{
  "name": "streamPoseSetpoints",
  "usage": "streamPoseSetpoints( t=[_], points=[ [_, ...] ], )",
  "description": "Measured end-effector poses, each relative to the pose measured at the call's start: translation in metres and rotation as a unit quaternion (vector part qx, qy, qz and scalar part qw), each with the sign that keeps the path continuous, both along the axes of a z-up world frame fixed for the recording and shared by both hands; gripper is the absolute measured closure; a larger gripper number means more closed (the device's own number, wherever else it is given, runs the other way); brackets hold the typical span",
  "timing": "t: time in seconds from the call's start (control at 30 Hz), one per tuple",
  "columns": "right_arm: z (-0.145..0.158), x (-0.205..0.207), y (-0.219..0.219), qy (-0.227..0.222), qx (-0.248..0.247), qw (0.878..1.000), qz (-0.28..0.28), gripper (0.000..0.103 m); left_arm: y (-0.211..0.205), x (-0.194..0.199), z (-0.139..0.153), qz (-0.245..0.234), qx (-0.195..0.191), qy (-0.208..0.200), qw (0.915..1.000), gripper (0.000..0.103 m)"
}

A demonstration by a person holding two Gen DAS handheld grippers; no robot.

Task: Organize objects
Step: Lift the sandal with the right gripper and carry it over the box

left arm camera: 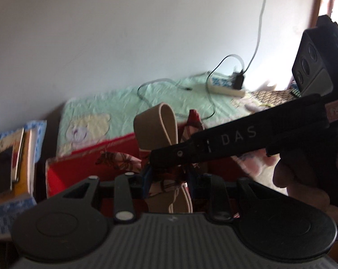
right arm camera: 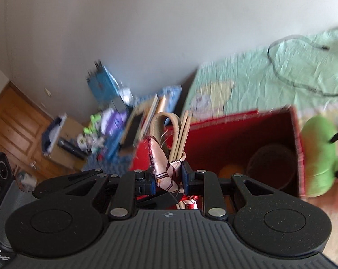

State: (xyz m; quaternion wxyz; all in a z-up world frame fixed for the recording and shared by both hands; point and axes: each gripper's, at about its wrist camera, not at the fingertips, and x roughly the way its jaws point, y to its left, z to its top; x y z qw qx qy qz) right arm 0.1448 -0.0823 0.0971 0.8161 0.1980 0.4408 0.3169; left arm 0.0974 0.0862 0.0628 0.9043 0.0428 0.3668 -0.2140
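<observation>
Both grippers hold one floral pink and red cloth bag with tan handles. My left gripper (left arm camera: pixel 170 176) is shut on the bag (left arm camera: pixel 187 132); its tan handle loop (left arm camera: pixel 156 127) stands above the fingers. My right gripper (right arm camera: pixel 169 179) is shut on the same bag (right arm camera: pixel 162 163), whose tan handles (right arm camera: pixel 178 132) stick up. In the left wrist view the right gripper body (left arm camera: pixel 247 139) crosses from the right, reaching the bag. An open red box (right arm camera: pixel 236 134) lies just behind the bag, with a dark round container (right arm camera: pixel 272 165) and an orange object (right arm camera: pixel 231 172) inside.
A green quilt with a bear pattern (left arm camera: pixel 128 103) covers the bed, with a power strip (left arm camera: pixel 227 87) and cables on it. Books (left arm camera: pixel 10 163) are stacked at the left. A green plush toy (right arm camera: pixel 319 157) lies right of the box. A wooden door (right arm camera: pixel 16 130) is far left.
</observation>
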Motion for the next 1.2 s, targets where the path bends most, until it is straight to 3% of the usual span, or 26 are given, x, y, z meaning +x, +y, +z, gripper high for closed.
streamPoseSetpoints(
  t=[0.27,0.53,0.7,0.87,1.13,1.2],
  points=[
    [-0.053,0.023,0.029,0.081,-0.058,0.995,0.027,0.079,0.013,0.035,-0.065,0.026,-0.003,0.098,0.9949,0.077],
    [-0.075,0.037,0.038,0.133,-0.093,0.986,0.047,0.079,0.008,0.051,-0.088,0.031,0.015,0.156,0.9871,0.077],
    [-0.077,0.038,0.039,0.145,-0.103,0.983,0.044,0.079,0.005,0.056,-0.091,0.032,0.033,0.167,0.9848,0.075],
    [-0.080,0.039,0.034,0.161,-0.097,0.982,0.031,0.079,0.005,0.061,-0.095,0.041,0.042,0.173,0.9832,0.066],
    [-0.085,0.042,0.021,0.181,-0.065,0.981,0.020,0.078,0.001,0.064,-0.099,0.054,0.060,0.173,0.9816,0.062],
    [-0.084,0.041,0.019,0.179,-0.065,0.982,0.014,0.078,0.001,0.063,-0.098,0.057,0.066,0.170,0.9816,0.051]
  ],
)
